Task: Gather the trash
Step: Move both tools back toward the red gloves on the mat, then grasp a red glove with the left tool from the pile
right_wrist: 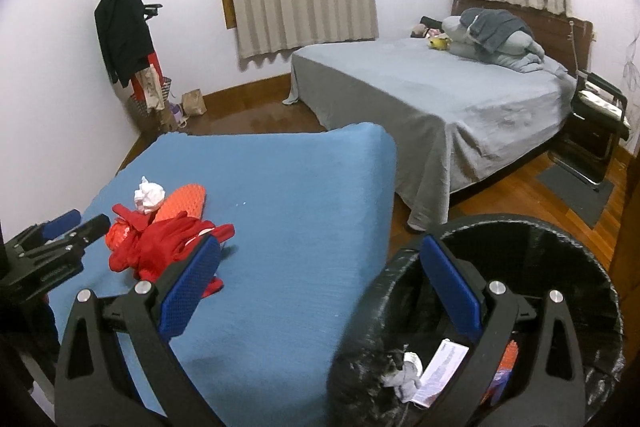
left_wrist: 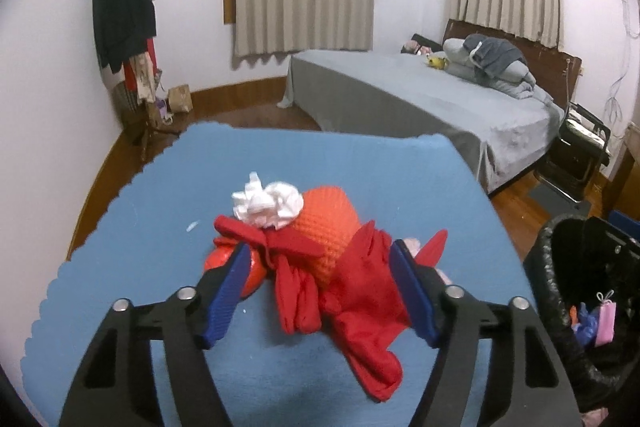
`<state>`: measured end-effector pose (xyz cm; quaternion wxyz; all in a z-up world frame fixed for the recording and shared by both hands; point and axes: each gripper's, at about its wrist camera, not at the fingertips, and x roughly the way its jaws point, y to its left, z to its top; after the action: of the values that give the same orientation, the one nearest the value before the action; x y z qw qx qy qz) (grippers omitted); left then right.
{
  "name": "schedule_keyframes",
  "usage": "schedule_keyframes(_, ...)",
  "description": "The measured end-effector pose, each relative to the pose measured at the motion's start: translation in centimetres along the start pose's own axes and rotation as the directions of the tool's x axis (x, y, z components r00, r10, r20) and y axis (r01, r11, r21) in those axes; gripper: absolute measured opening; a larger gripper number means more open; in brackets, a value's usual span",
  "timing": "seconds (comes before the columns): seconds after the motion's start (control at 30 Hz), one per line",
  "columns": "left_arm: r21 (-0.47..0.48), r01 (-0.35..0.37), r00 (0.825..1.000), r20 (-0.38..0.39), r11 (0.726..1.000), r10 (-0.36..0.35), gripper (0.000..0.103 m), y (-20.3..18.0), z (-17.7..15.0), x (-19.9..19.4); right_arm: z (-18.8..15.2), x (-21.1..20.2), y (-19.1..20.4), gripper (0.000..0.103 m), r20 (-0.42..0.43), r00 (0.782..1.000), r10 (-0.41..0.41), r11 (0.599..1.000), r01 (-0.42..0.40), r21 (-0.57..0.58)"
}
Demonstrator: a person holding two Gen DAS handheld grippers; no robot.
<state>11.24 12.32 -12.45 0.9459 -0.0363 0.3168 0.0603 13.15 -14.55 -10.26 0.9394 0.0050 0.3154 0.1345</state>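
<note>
Counter: blue-covered counter (left_wrist: 280, 163), biggest thing close by, one of it. All the leftover trash sits in one heap near its front-left part.
Bin: one black-lined bin (right_wrist: 568, 251) right beside the counter's corner, on the floor. Already has stuff in it: a crumpled grey wad, a printed paper slip, something orange-red, plus a pink bit and a blue bit seen from the left wrist view.
Step in hand: pickup, I'd say. Heap is not yet cleared, so the task looks maybe partway through.
Red cloth: red cloth (left_wrist: 360, 291), looks like one bundle with a knotted strip, could be two pieces tangled, can't tell.
Orange piece: one orange textured piece (left_wrist: 332, 227), half under the cloth.
Shiny red wrapper: one shiny red wrapper (left_wrist: 224, 259), at the left edge of the heap.
White tissue: one crumpled white tissue (left_wrist: 268, 203) on the far side of the heap, touching the orange piece.
Left tool: left tool (left_wrist: 316, 283) stands partly open and straddles the red cloth. Pads look close to the cloth but I can't say they press on it.
Right tool: right tool (right_wrist: 320, 275) is wide, nothing between the pads, hanging over the bin's rim and the counter's edge.
Next move: squeeze the left tool on the cloth, lift clear, swing right to the bin. Loose cloth might drag the tissue or wrapper along, so go slow.
Scraps: one tiny white scrap (left_wrist: 192, 226) left of the heap.
</note>
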Motion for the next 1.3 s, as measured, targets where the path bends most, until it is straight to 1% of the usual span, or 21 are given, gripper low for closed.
schedule_keyframes(0.07,-0.009,0.004,1.0,-0.023,1.0,-0.005,0.064,0.2,-0.4,1.0,-0.1,0.5,0.2,0.097,-0.008,1.0,0.002,1.0,-0.002,-0.002)
schedule_keyframes(0.33,-0.022,0.021,0.996,-0.083,1.0,-0.022,0.06,-0.1,-1.3,4.2,-0.3,2.3,0.6,0.097,-0.037,0.999,0.008,1.0,-0.008,-0.011)
schedule_keyframes(0.43,-0.029,0.034,0.993,-0.116,0.999,-0.038,0.047,-0.3,-1.7,5.4,-0.3,2.8,0.8,0.097,-0.045,0.999,0.011,1.0,-0.012,-0.007)
schedule_keyframes(0.5,-0.042,0.056,0.988,-0.14,0.998,-0.061,0.031,-0.3,-2.1,6.0,-0.3,3.0,0.8,0.097,-0.048,0.999,0.014,1.0,-0.014,-0.009)
schedule_keyframes(0.53,-0.045,0.067,0.987,-0.143,0.997,-0.073,0.028,-0.3,-2.2,6.1,-0.2,3.2,0.8,0.097,-0.049,0.999,0.015,1.0,-0.016,-0.01)
schedule_keyframes(0.6,-0.047,0.083,0.987,-0.137,0.995,-0.089,0.015,-0.3,-2.3,5.8,-0.3,3.2,0.8,0.097,-0.05,0.999,0.016,1.0,-0.017,-0.012)
schedule_keyframes(0.67,-0.052,0.091,0.988,-0.124,0.995,-0.097,0.008,-0.1,-2.2,5.2,-0.3,3.3,0.8,0.097,-0.052,0.998,0.02,1.0,-0.02,-0.01)
schedule_keyframes(0.83,-0.059,0.09,0.991,-0.098,0.994,-0.095,0.005,0.6,-1.9,3.9,-0.5,3.6,1.3,0.097,-0.055,0.998,0.037,0.999,-0.037,-0.013)
schedule_keyframes(1.03,-0.068,0.077,0.993,-0.086,0.995,-0.083,0.005,1.5,-1.9,2.6,-0.7,3.9,2.4,0.097,-0.064,0.996,0.063,0.998,-0.065,-0.027)
schedule_keyframes(1.17,-0.075,0.087,0.989,-0.113,0.993,-0.095,0.006,1.8,-2.2,2.6,-0.9,4.2,3.3,0.097,-0.077,0.993,0.085,0.995,-0.088,-0.039)
schedule_keyframes(1.3,-0.076,0.098,0.988,-0.116,0.992,-0.106,0.007,2.4,-2.7,2.4,-1.2,4.4,4.5,0.097,-0.091,0.99,0.106,0.992,-0.112,-0.056)
